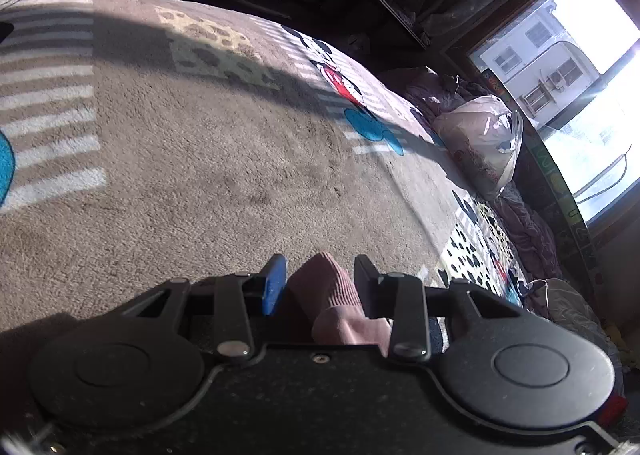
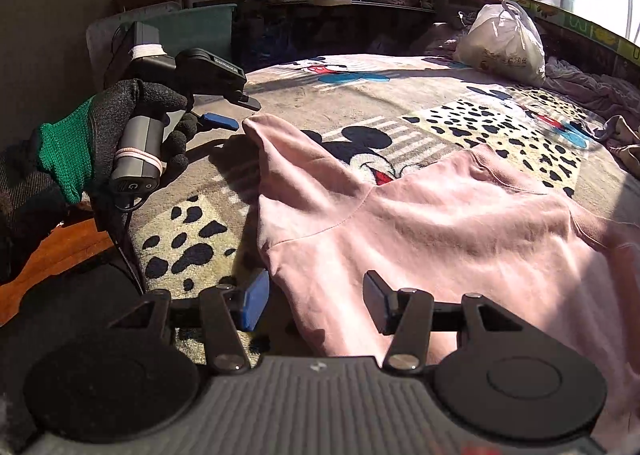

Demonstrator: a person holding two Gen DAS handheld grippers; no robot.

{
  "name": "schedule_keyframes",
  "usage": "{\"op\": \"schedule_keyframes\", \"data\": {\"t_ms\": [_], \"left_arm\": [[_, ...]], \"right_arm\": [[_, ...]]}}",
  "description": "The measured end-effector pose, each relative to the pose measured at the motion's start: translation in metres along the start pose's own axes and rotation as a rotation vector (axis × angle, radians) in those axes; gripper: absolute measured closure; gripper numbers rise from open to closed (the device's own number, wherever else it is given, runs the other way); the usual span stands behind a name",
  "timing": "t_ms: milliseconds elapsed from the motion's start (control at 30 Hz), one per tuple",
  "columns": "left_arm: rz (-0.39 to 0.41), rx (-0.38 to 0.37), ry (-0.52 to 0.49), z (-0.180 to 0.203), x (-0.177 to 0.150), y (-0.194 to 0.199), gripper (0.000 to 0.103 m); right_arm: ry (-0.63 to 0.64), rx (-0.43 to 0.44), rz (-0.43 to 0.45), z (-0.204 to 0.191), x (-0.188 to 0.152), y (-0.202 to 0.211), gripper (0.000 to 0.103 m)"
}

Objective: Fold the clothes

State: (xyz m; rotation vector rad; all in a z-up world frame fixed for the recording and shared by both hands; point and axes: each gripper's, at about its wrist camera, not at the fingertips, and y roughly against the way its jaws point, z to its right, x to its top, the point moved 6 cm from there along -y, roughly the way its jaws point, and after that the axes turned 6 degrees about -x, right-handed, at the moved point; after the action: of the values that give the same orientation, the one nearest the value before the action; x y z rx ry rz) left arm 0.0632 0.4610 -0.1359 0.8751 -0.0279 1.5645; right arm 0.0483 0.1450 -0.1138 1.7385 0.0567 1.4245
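Note:
A pink sweatshirt (image 2: 420,223) lies spread on a cartoon-print blanket (image 2: 192,223) on the bed. One sleeve stretches up and left to its ribbed cuff (image 2: 250,121). In the left wrist view my left gripper (image 1: 320,283) is open, with the ribbed pink cuff (image 1: 328,287) lying loose between its fingers. That gripper also shows in the right wrist view (image 2: 230,111), held by a gloved hand at the cuff. My right gripper (image 2: 316,303) is open just over the sweatshirt's near edge, with the fabric between its fingers.
A tied white plastic bag (image 2: 504,43) and crumpled bedding (image 2: 592,87) sit at the far right by the window (image 1: 580,75). A green bin (image 2: 200,27) and a dark shelf stand behind the bed. Wooden floor (image 2: 48,255) shows at the left.

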Motion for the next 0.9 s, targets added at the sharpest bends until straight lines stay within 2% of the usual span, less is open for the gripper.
{"op": "schedule_keyframes", "data": {"t_ms": [100,167,233,267,300,333,433,467,533,567,600,633,700,767,833,900], "left_arm": [[-0.034,-0.034,-0.05,0.003,0.005,-0.01,0.068],[-0.103,-0.047,-0.125,0.01,0.005,-0.023,0.068],[-0.182,-0.027,-0.21,0.017,0.001,-0.038,0.071],[-0.21,-0.029,-0.26,0.021,-0.002,-0.042,0.096],[-0.215,-0.013,-0.309,0.024,-0.003,-0.045,0.101],[-0.213,-0.022,-0.356,0.029,-0.004,-0.046,0.101],[-0.031,-0.256,-0.277,0.048,0.018,-0.023,0.101],[0.02,-0.296,-0.249,0.048,0.023,-0.019,0.099],[0.003,-0.187,-0.277,0.043,0.021,-0.036,0.096],[-0.024,-0.1,-0.311,0.035,0.019,-0.043,0.077],[-0.051,-0.012,-0.344,0.027,0.016,-0.05,0.071],[-0.074,0.067,-0.374,0.019,0.014,-0.056,0.069],[-0.042,-0.005,-0.33,0.018,0.02,-0.044,0.069],[-0.044,-0.065,-0.321,0.023,0.023,-0.039,0.069],[-0.087,-0.105,-0.378,0.036,0.019,-0.045,0.069],[-0.154,-0.099,-0.438,0.045,0.012,-0.059,0.069]], "right_arm": [[0.025,0.033,0.011,-0.015,0.013,-0.013,0.051],[0.033,0.047,0.013,-0.022,0.019,-0.024,0.051],[0.034,0.054,0.0,-0.028,0.023,-0.038,0.051],[0.034,0.053,-0.009,-0.029,0.024,-0.044,0.051],[0.032,0.052,-0.02,-0.03,0.024,-0.05,0.051],[0.03,0.052,-0.028,-0.031,0.023,-0.054,0.051],[0.043,0.048,-0.059,-0.037,0.016,-0.063,0.05],[0.058,0.045,-0.069,-0.039,0.012,-0.064,0.05],[0.095,0.033,-0.082,-0.043,0.006,-0.066,0.05],[0.114,0.026,-0.088,-0.045,0.002,-0.067,0.049],[0.122,0.022,-0.089,-0.046,0.002,-0.066,0.049],[0.128,0.019,-0.089,-0.047,0.002,-0.065,0.049],[0.136,0.011,-0.086,-0.047,0.003,-0.062,0.049],[0.132,0.003,-0.061,-0.047,0.007,-0.057,0.049],[0.128,0.006,-0.028,-0.048,0.012,-0.053,0.049],[0.139,0.01,-0.029,-0.051,0.014,-0.055,0.049]]}}
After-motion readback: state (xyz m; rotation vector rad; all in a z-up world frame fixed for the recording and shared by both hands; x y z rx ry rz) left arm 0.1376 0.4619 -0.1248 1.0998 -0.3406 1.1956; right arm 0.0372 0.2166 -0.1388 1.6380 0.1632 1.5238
